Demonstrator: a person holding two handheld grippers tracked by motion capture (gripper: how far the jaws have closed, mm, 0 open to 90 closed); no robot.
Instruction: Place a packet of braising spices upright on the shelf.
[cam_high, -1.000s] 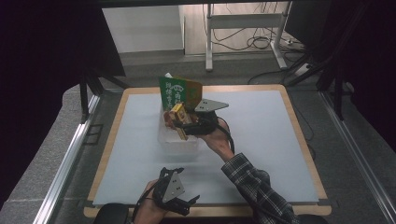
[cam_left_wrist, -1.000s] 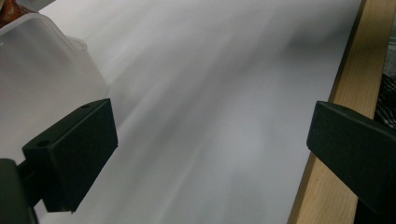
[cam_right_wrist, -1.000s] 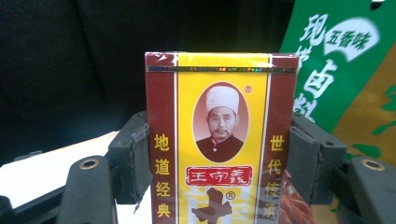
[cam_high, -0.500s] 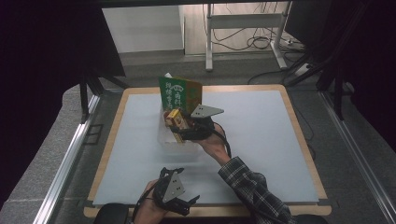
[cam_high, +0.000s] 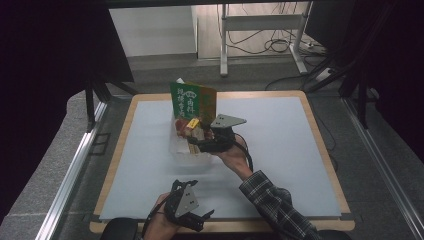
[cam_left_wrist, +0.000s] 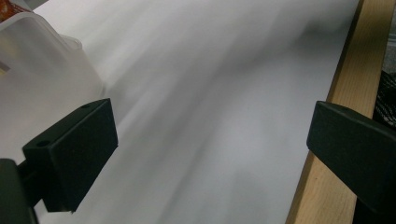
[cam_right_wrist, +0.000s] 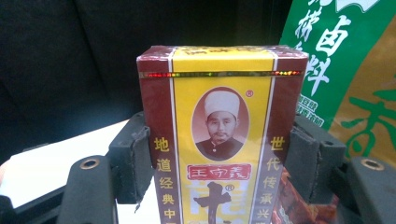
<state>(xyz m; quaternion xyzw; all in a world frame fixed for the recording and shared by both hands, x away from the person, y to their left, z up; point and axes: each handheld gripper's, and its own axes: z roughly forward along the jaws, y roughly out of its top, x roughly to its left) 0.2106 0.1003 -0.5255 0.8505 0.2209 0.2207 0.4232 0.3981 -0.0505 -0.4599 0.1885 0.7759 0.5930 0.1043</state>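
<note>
1. We see the right hand-held gripper (cam_high: 196, 141) over the clear bin (cam_high: 181, 150) near the middle of the tabletop (cam_high: 280, 150); its pads (cam_right_wrist: 133, 161) press the two sides of a yellow-and-maroon box (cam_right_wrist: 219, 140), which it holds upright.
2. In the high view, the box (cam_high: 191, 125) sits at the bin's top, just in front of the green pack (cam_high: 192, 99) that stands upright at the bin's far end.
3. In the right gripper view, the green pack (cam_right_wrist: 345, 60) rises behind and beside the box; a red packet (cam_right_wrist: 303, 205) shows low beside it.
4. We find the left hand-held gripper (cam_high: 192, 220) at the near edge of the tabletop, well apart from the bin, its jaws wide with nothing between them.
5. In the left gripper view, the bin's wall (cam_left_wrist: 42, 74) lies beyond one jaw and the wooden edge (cam_left_wrist: 345, 93) beyond the other.
</note>
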